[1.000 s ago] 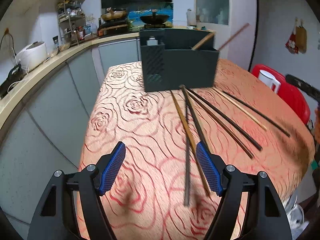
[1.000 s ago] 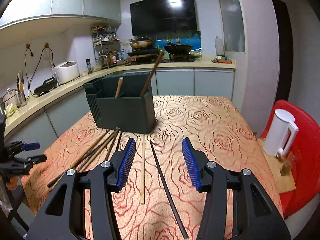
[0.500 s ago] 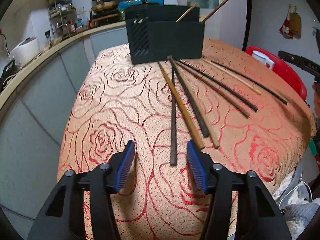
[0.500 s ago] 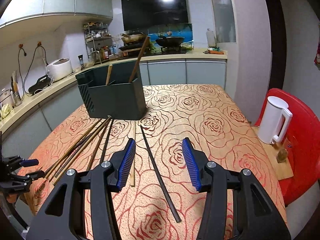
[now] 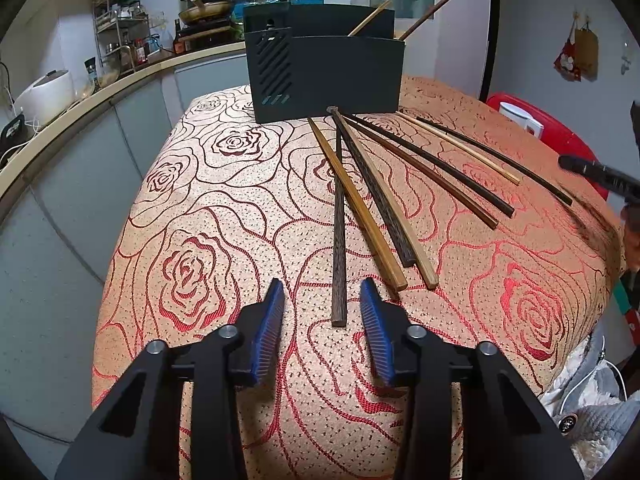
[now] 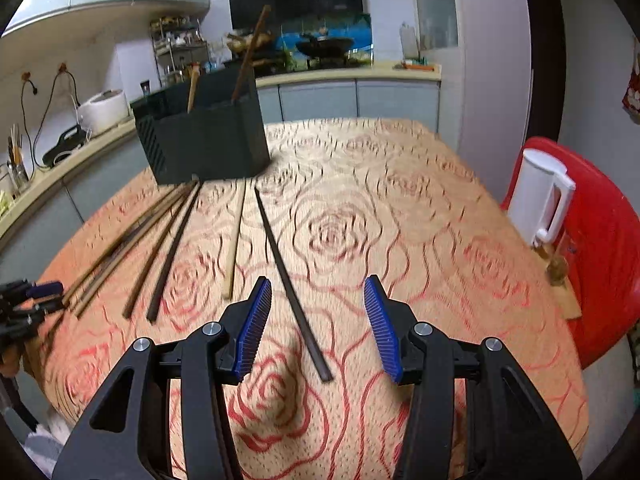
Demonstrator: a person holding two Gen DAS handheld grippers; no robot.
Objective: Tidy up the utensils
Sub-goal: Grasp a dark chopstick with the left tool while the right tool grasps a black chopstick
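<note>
The left gripper [image 5: 322, 320] is wide open and empty, its blue pads either side of the near end of a dark chopstick [image 5: 338, 220]. The right gripper [image 6: 318, 326] is also spread and empty over a thin black chopstick [image 6: 289, 276]. Both sticks look light, stiff and smooth, likely to roll or slip; gripping just in from the near end seems best. More chopsticks fan toward the dark holder [image 5: 326, 76] at the far side of the table [image 5: 224, 200].

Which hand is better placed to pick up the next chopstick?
Either, narrowly right: the right tool is open astride the black chopstick; the left tool is open just short of the dark wooden chopstick.
</note>
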